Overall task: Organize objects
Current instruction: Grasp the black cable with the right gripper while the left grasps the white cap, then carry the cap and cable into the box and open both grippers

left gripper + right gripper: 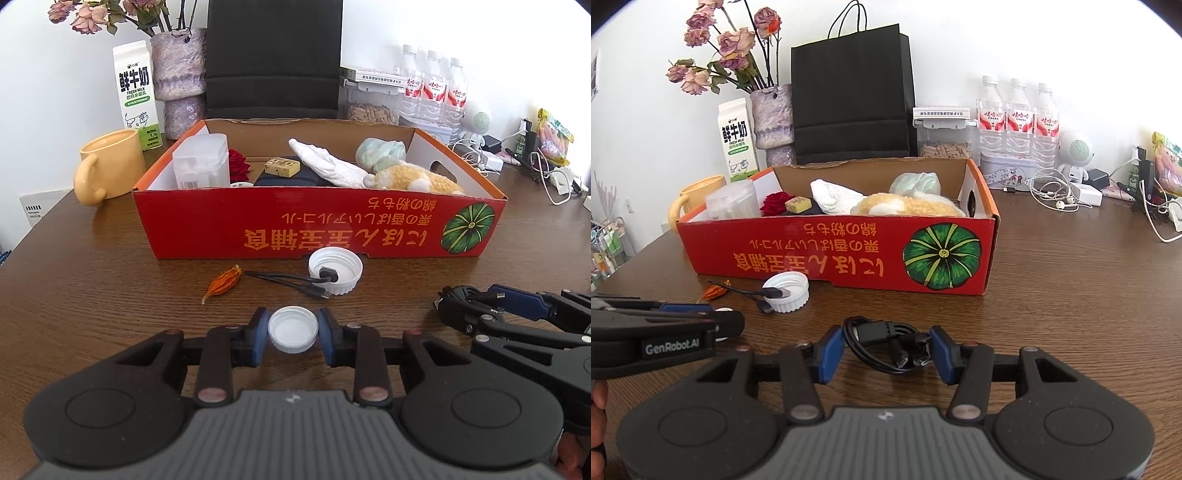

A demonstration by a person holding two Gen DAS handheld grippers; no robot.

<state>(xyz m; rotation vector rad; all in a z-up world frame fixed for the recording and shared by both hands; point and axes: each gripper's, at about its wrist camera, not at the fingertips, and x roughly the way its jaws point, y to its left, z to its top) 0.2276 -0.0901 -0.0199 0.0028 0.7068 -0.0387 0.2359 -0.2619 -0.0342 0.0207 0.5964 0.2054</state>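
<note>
The red cardboard box [317, 225] filled mid-frame. Lower centre, the right gripper [888, 349], half open, pinched a limp coiled cable [886, 343], best taken at its bunch. The left gripper [293, 328], nearly closed, squeezed a small white cap [293, 329]: light, rigid, slippery-rimmed.

The red box [317, 225] hides the lower parts of what lies inside: the plush toy [413, 179] and the clear container [201, 162] show only above its front wall. The black bag [273, 55] loses its top at the left wrist view's edge. Print on the water bottles [1017, 122] is too small to read. The yellow mug [698, 192] sits half hidden behind the box.
</note>
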